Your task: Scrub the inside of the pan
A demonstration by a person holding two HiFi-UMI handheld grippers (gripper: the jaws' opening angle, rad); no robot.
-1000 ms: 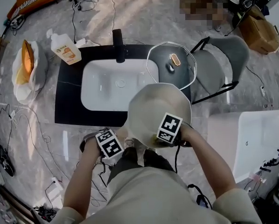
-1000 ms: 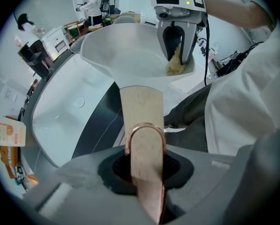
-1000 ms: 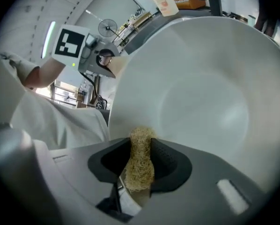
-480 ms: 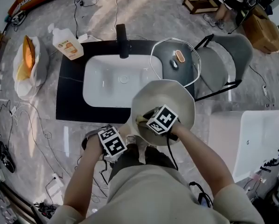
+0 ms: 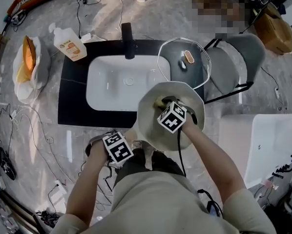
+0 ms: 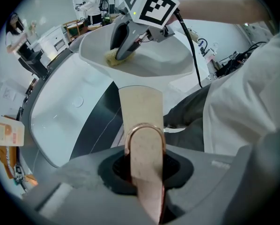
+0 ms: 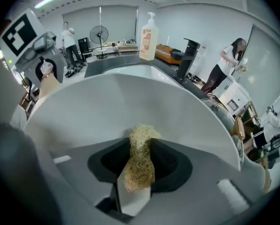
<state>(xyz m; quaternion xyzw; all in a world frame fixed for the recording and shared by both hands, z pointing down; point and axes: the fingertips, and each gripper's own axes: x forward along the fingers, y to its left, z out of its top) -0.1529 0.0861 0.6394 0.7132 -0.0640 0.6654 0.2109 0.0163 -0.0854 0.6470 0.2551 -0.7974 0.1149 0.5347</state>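
A cream pan (image 5: 185, 94) is held tilted over the counter's front edge, just in front of the sink. My left gripper (image 5: 128, 147) is shut on its pale wooden handle (image 6: 141, 118). My right gripper (image 5: 162, 104) reaches into the bowl, shut on a yellowish fibre scrubber (image 7: 140, 154). The scrubber (image 5: 160, 101) presses against the pan's inner wall (image 7: 130, 104) near the far rim. From the left gripper view the scrubber (image 6: 112, 58) shows under the right gripper's fingers (image 6: 122, 41), low in the pan (image 6: 154, 62).
A white sink basin (image 5: 117, 84) is set in a black counter (image 5: 70, 99) with a black faucet (image 5: 129, 40). A soap bottle (image 5: 69, 44) stands at the back left, a glass lid (image 5: 185, 65) at the right. A grey chair (image 5: 236, 62) and a white tub (image 5: 263, 140) stand to the right.
My right gripper has moved from the pan's near rim into the bowl and toward its far side, carrying the scrubber. The left gripper has kept its hold on the handle.
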